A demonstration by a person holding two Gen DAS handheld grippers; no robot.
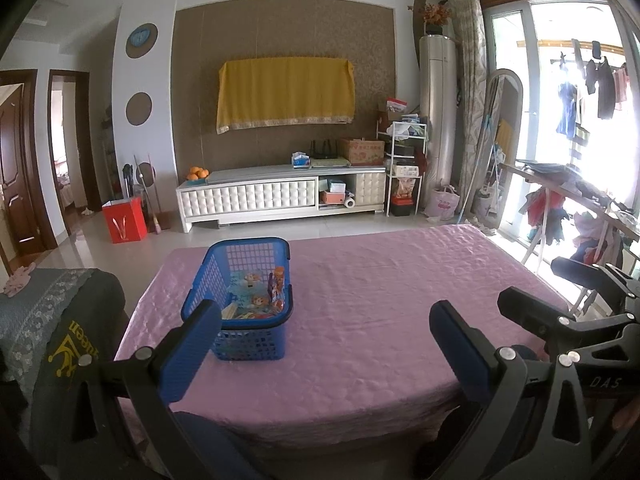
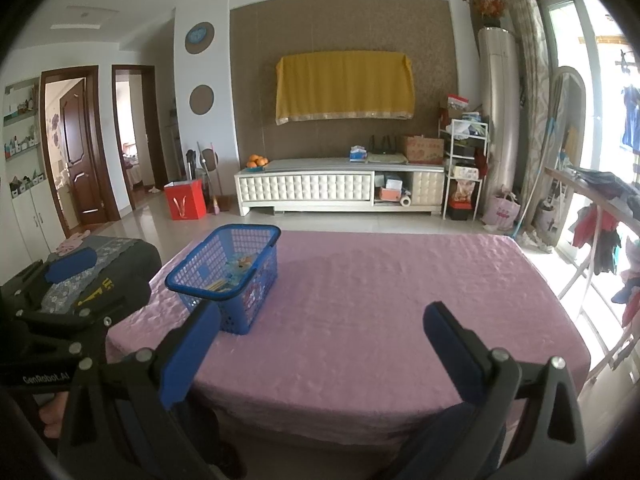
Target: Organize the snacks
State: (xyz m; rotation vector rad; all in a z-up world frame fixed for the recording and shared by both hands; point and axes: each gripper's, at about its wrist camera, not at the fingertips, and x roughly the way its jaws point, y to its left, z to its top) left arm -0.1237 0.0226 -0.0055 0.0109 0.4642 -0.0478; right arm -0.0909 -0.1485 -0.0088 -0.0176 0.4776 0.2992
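Note:
A blue plastic basket (image 1: 224, 276) stands on the left part of the pink-covered table (image 1: 380, 300); it also shows in the right wrist view (image 2: 248, 280). Several snack packets (image 1: 262, 294) lie inside it (image 2: 240, 266). My left gripper (image 1: 326, 344) is open and empty, held above the near table edge, its left finger in front of the basket. My right gripper (image 2: 322, 346) is open and empty over the near table edge, right of the basket. The right gripper shows at the right edge of the left wrist view (image 1: 560, 300).
A grey-covered seat with a dark cloth (image 1: 60, 312) stands left of the table. Beyond the table are tiled floor, a white TV cabinet (image 1: 280, 196), a red bag (image 1: 124, 220) and a drying rack with clothes (image 1: 580, 216) at the right.

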